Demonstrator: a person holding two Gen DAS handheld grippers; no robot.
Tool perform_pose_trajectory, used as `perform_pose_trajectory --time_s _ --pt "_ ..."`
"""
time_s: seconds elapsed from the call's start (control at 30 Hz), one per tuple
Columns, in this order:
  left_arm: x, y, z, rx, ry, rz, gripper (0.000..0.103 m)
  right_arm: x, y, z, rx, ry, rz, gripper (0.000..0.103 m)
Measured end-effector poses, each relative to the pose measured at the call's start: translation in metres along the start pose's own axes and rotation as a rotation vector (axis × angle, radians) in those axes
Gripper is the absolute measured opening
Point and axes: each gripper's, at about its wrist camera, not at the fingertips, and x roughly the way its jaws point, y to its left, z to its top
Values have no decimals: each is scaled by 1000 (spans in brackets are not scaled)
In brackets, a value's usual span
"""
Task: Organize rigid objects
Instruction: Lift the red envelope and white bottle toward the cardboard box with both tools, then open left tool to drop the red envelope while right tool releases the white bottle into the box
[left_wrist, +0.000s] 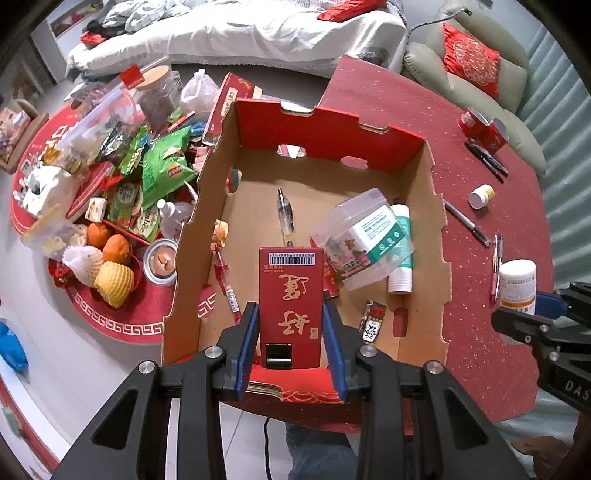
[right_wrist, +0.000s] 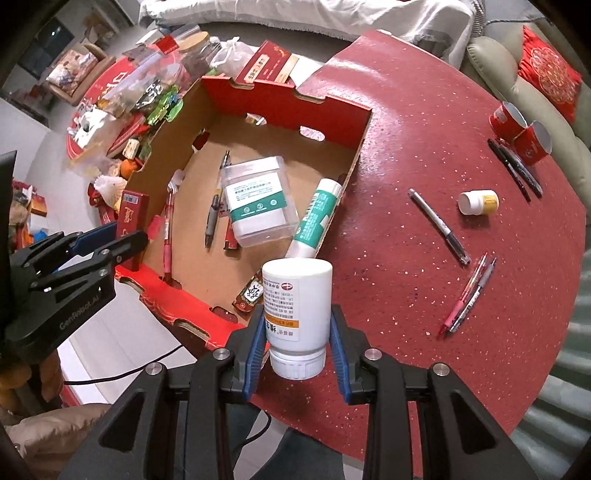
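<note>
1. My left gripper (left_wrist: 291, 332) carries a red box (left_wrist: 290, 306) above the cardboard tray (left_wrist: 439, 258)'s near wall; bare floor lies just ahead, between the red pen (left_wrist: 225, 280) and the clear plastic container (left_wrist: 365, 236).
2. That container and the white tube (left_wrist: 400, 247) crowd the tray's right side.
3. My right gripper (right_wrist: 297, 343), clamping a white bottle (right_wrist: 297, 314), has open tabletop (right_wrist: 399, 258) rightward before the pens (right_wrist: 467, 295).
4. Snack clutter (left_wrist: 162, 166) blocks the tray's left.

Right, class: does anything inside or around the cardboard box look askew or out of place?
Yes. The clear plastic container in the cardboard box sits tilted, and the green-and-white tube rests slanted against the box's right wall rather than flat on the floor.
</note>
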Motion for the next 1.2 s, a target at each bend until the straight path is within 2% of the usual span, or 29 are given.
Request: perform_pose_trajectory --time_s 0.37,1.2 --pt "9 16 1 -38 8 -3 37 7 8 4 -13 29 -18 34" --pt "32 12 16 18 40 10 37 22 11 17 -1 70 -12 34"
